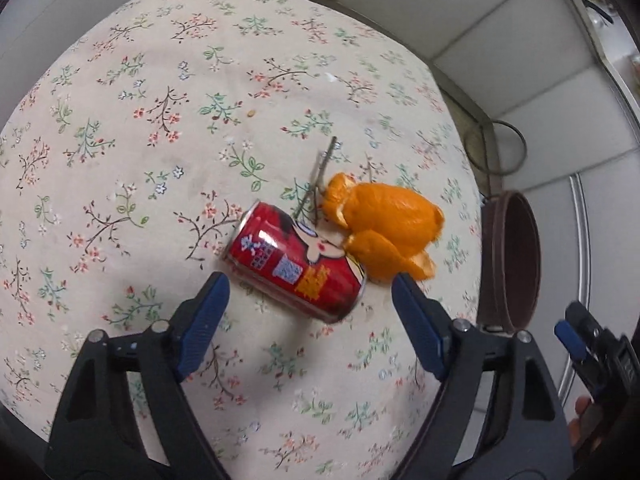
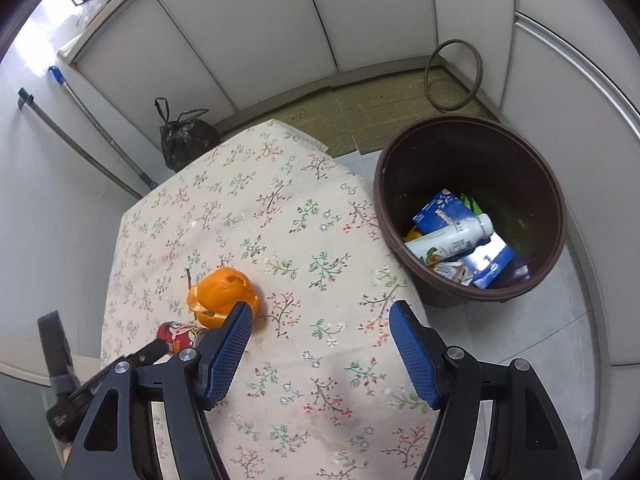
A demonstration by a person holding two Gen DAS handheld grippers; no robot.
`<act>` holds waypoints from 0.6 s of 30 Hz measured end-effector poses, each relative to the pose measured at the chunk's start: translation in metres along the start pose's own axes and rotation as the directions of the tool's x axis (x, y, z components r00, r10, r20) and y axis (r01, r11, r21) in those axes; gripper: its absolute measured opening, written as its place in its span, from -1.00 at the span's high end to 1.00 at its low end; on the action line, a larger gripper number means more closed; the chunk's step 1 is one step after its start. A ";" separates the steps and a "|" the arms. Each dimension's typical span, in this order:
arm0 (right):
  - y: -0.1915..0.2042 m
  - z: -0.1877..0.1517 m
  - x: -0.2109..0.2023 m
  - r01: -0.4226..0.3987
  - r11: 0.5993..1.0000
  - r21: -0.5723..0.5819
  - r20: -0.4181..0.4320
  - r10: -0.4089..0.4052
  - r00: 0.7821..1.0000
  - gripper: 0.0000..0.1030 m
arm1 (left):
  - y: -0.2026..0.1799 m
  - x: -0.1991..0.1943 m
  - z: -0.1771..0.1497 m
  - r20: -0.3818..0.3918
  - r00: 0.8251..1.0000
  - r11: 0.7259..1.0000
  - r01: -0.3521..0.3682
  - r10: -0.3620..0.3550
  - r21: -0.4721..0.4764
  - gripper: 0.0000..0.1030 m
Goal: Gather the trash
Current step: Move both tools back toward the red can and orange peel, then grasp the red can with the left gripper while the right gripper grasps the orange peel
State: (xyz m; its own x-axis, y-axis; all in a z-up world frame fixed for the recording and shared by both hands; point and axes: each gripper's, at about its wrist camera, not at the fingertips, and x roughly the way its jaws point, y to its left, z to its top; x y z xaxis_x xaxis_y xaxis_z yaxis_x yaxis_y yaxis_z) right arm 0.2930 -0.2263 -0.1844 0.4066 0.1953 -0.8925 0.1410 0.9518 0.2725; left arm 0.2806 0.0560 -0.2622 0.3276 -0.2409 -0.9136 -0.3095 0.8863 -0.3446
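A red drink can (image 1: 298, 266) lies on its side on the floral tablecloth (image 1: 160, 120), touching a heap of orange peel (image 1: 384, 220) with thin twigs (image 1: 320, 178) behind it. My left gripper (image 1: 310, 286) is open, its jaws on either side of the can's near end, not touching it. My right gripper (image 2: 320, 312) is open and empty above the table's right part. In the right wrist view the peel (image 2: 222, 290) and can (image 2: 178, 334) sit left of it. A brown trash bin (image 2: 472, 208) beside the table holds a white bottle (image 2: 450, 240) and blue cartons.
The bin (image 1: 514, 260) stands off the table's right edge in the left wrist view. A tied black trash bag (image 2: 186, 138), broom handles (image 2: 80, 136), a brown ring (image 2: 454, 76) and a woven mat (image 2: 360, 116) are on the floor by white cabinets.
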 end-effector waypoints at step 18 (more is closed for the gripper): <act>0.033 0.007 0.056 -0.010 1.000 -0.009 -0.087 0.010 0.996 -0.40 | 0.022 0.036 0.015 -0.042 0.999 0.996 -0.015 0.011 -0.088 -0.25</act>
State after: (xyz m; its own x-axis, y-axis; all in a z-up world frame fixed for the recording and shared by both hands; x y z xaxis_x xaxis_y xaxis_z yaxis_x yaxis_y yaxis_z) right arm 0.3265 -0.1856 -0.2229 0.3281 0.2241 -0.9177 0.1286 0.9518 0.2785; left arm 0.2991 0.0732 -0.2997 0.2862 -0.2476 -0.9256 -0.3914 0.8516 -0.3488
